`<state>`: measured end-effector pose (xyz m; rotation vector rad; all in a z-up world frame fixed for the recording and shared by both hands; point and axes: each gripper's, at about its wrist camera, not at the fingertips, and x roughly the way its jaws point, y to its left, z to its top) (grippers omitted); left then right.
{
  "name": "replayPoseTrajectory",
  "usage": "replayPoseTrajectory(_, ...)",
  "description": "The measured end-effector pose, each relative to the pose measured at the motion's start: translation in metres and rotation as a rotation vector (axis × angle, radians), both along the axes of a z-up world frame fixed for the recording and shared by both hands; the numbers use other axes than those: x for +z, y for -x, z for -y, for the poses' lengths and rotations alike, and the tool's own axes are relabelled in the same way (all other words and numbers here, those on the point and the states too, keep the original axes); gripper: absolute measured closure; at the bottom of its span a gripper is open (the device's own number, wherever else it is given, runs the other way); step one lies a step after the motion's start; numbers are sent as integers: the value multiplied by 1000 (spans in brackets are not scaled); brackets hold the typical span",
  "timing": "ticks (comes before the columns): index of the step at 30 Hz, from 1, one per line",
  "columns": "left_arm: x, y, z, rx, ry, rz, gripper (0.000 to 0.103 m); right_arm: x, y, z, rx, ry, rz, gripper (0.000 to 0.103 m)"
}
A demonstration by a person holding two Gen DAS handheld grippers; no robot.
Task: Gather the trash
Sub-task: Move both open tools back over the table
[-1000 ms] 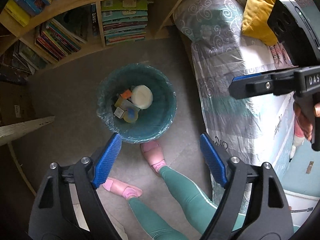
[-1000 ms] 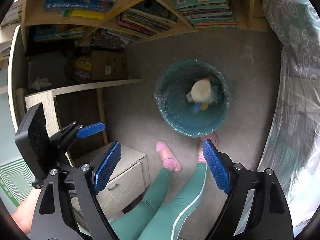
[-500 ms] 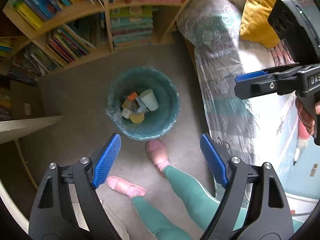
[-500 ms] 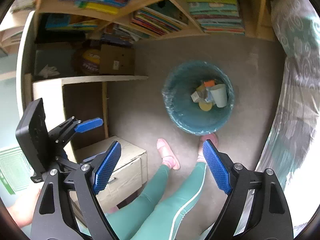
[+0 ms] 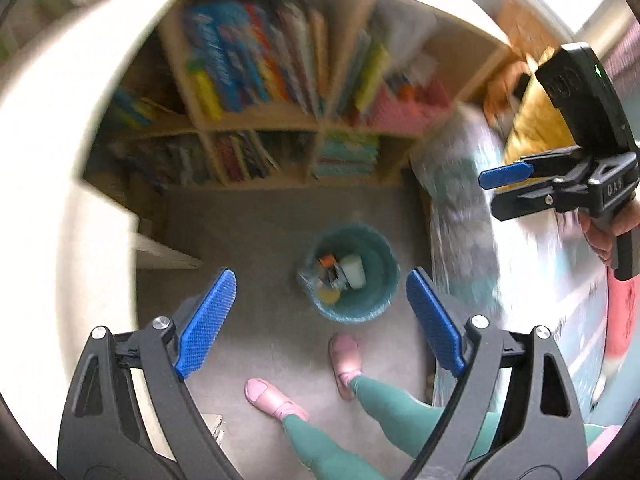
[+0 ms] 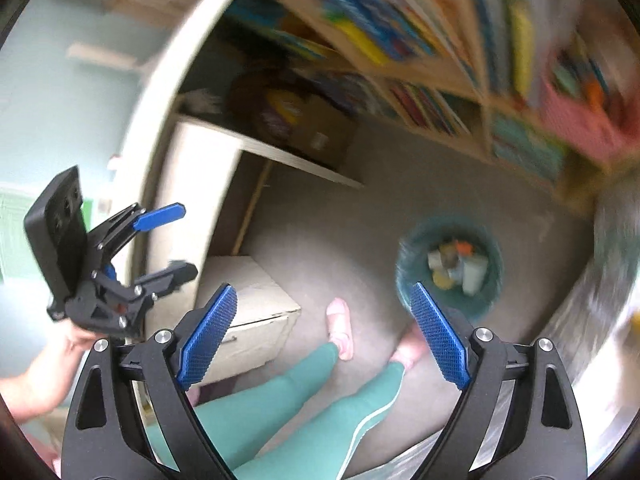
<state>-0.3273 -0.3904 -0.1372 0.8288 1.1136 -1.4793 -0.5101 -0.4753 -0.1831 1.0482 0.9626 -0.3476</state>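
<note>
Both tongs stand with jaws spread apart and nothing between them. Left gripper (image 5: 320,320) hangs above the grey floor (image 5: 260,240); the teal trash bin (image 5: 376,304) sits just ahead, between its fingertips, with a white cup (image 5: 354,274) and scraps inside. Only the left view shows the yellow pillow (image 5: 532,128) behind the right gripper (image 6: 322,330). Only the right view shows the beige drawer unit (image 6: 252,304) beneath its left finger; there the bin lies past the right finger.
</note>
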Motion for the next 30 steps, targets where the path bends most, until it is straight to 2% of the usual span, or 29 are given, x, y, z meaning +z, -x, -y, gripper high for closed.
replayPoseTrajectory(4,43,-49,-21,147,66,48,13,50,-55,9,133,66,52,13)
replayPoseTrajectory(7,72,-95,-48,294,113,72,8,83,-104,8,242,114,89,13)
replayPoseTrajectory(11,94,-147,-82,427,144,108,7,111,-176,1,368,147,121,13)
replayPoseTrajectory(14,102,-190,-109,515,147,115,7,128,-240,-8,453,169,135,13)
replayPoseTrajectory(20,105,-281,-169,675,123,163,7,155,-352,-36,555,190,182,13)
replayPoseTrajectory(26,101,-358,-221,844,91,204,7,162,-465,-72,668,200,192,13)
replayPoseTrajectory(30,103,-412,-254,962,82,177,7,160,-540,-100,750,204,193,13)
